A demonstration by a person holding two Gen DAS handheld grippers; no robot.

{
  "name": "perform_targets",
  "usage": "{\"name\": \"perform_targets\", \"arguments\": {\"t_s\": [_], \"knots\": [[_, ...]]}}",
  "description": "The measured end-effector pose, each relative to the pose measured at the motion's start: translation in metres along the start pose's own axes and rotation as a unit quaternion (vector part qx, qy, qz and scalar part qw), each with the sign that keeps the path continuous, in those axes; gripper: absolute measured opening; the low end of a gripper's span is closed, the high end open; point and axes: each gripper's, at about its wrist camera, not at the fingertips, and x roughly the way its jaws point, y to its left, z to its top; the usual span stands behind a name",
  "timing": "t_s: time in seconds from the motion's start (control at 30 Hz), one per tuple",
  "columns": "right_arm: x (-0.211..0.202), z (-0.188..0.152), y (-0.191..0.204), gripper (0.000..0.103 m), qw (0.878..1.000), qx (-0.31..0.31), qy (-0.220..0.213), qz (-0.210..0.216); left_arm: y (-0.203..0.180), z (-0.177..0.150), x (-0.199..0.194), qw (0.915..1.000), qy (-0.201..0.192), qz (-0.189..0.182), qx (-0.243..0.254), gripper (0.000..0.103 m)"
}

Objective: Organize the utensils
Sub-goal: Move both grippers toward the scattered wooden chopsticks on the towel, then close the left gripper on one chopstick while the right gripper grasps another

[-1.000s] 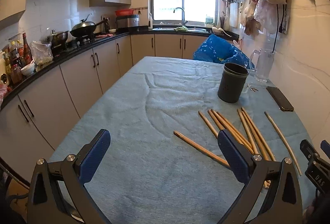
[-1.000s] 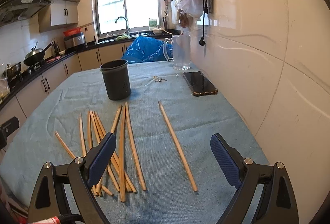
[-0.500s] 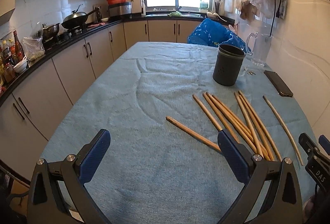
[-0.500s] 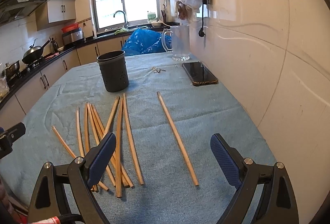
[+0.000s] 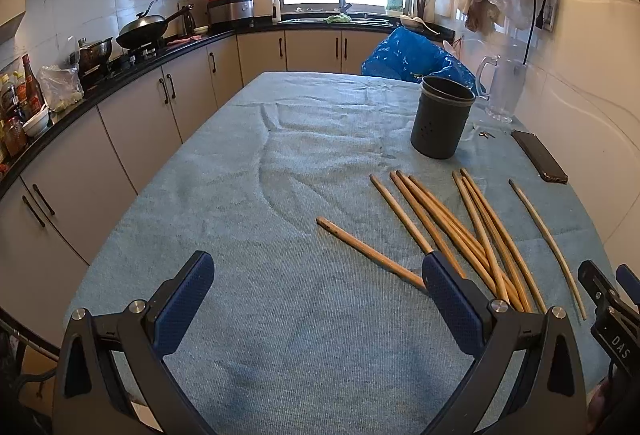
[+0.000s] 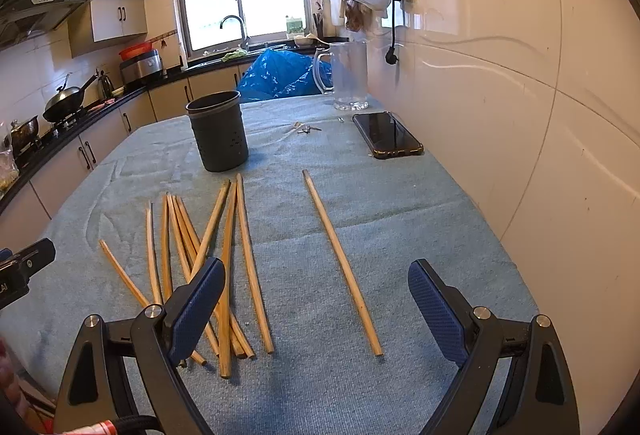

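Several wooden chopsticks (image 5: pixel 448 223) lie scattered on the blue-grey tablecloth (image 5: pixel 304 163), also in the right wrist view (image 6: pixel 208 251). One chopstick (image 6: pixel 340 259) lies apart to the right. A dark grey utensil holder (image 5: pixel 440 117) stands upright beyond them, also in the right wrist view (image 6: pixel 218 131). My left gripper (image 5: pixel 316 299) is open and empty, above the cloth left of the pile. My right gripper (image 6: pixel 316 303) is open and empty, near the single chopstick's near end.
A black phone (image 6: pixel 386 135) lies near the wall on the right. A clear glass jug (image 6: pixel 348 75) and a blue plastic bag (image 6: pixel 280 75) stand at the table's far end. Small keys (image 6: pixel 306 129) lie beside the holder. Kitchen cabinets (image 5: pixel 132 123) run along the left.
Both grippers have moved forward and lower toward the chopsticks, which now look closer. Both stay open. Nothing on the table has moved.
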Motion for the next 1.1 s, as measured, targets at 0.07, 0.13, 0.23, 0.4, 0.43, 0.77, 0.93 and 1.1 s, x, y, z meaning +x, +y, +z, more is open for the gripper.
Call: {"name": "perform_targets", "arguments": {"t_s": [0.07, 0.13, 0.23, 0.4, 0.43, 0.77, 0.93, 1.1], "knots": [[0.0, -0.001, 0.0, 0.096, 1.0, 0.0, 0.0, 0.001, 0.0, 0.0, 0.0, 1.0, 0.001, 0.0, -0.001, 0.103], [-0.002, -0.002, 0.001, 0.096, 1.0, -0.001, 0.001, 0.002, 0.001, -0.001, 0.0, 1.0, 0.003, -0.002, -0.003, 0.103], [-0.004, -0.002, 0.0, 0.096, 1.0, -0.003, 0.002, 0.002, 0.004, -0.001, 0.001, 0.9999, 0.01, -0.006, -0.007, 0.103], [-0.004, 0.003, -0.007, 0.096, 1.0, -0.005, 0.011, 0.015, 0.03, 0.011, 0.015, 0.9979, 0.041, -0.024, -0.044, 0.103], [-0.003, 0.005, -0.009, 0.096, 1.0, -0.008, 0.013, 0.017, 0.035, 0.013, 0.018, 0.9969, 0.049, -0.03, -0.053, 0.103], [0.05, 0.045, -0.029, 0.078, 0.993, -0.032, 0.084, 0.073, 0.044, 0.017, 0.076, 0.9723, 0.18, -0.088, -0.12, 0.064], [0.09, 0.058, -0.027, 0.062, 0.987, -0.042, 0.128, 0.084, 0.02, 0.014, 0.107, 0.9658, 0.212, -0.088, -0.121, 0.061], [0.136, 0.063, -0.014, 0.056, 0.98, -0.064, 0.169, 0.084, 0.004, 0.025, 0.119, 0.9714, 0.205, -0.064, -0.101, 0.061]]}}
